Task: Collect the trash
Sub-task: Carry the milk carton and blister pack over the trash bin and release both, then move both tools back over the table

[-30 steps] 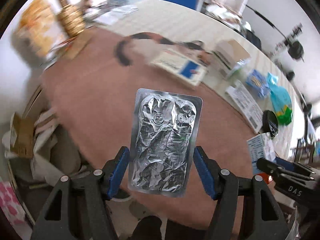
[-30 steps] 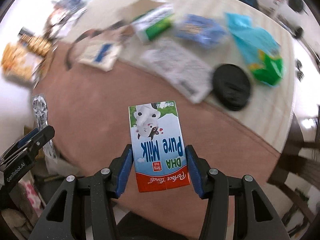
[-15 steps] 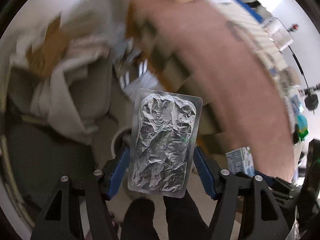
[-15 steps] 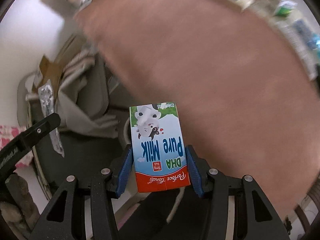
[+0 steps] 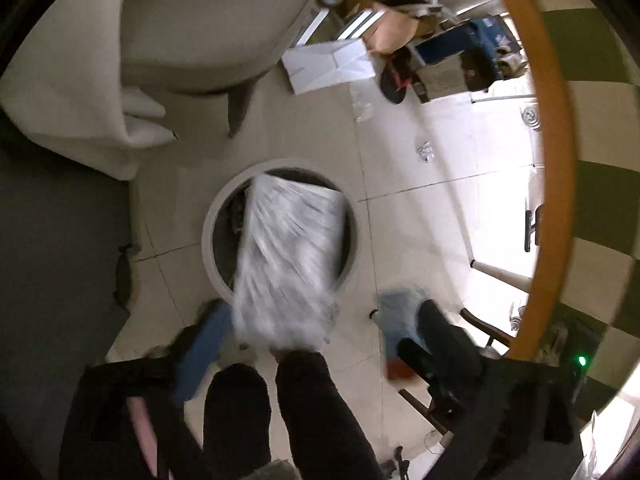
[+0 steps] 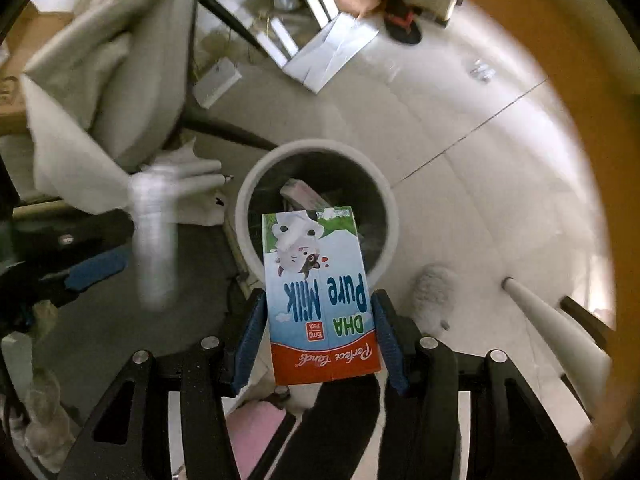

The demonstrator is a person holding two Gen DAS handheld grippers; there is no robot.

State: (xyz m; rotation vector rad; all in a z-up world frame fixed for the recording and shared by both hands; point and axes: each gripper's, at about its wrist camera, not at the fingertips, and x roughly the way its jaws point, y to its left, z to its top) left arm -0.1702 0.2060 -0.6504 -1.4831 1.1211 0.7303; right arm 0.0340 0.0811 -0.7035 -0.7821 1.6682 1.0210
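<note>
1. Both hand-held tools are pointing steeply down over a round white bin (image 6: 316, 148) standing on a pale tiled floor (image 5: 440, 184). The bin's dark mouth is sitting near the centre of each view.

2. In the right wrist view, the right tool (image 6: 318, 344) is opening. A milk carton (image 6: 318, 300) is sitting between its blue pads (image 6: 252, 340), and narrow gaps are showing on both sides, so the pads are no longer pressing it.

3. The carton is a smooth, printed rectangular box with a cartoon cow and a red band. Its long axis is running up the frame, straight from the tool toward the bin, and its far end is overlapping the bin's lower rim.

4. In the left wrist view, the left tool (image 5: 304, 344) is opening wide. Only one blue pad (image 5: 204, 344) is showing clearly, at lower left; the other side is blurred and dark.

5. A crinkled silver foil packet (image 5: 288, 260), flat and oblong, is streaked with motion blur and appears to be free of the pads. Its long axis is pointing up the frame, and its upper half is lying across the bin's opening.

6. Judging by this, both pieces are being released. The foil packet looks better centred over the mouth; the carton is hanging nearer the rim, so it could clip the edge.

7. The person's dark trouser legs (image 5: 304, 408) are filling the lower middle of the left view. A curved wooden counter edge (image 5: 556, 160) is arcing down the right side.
</note>
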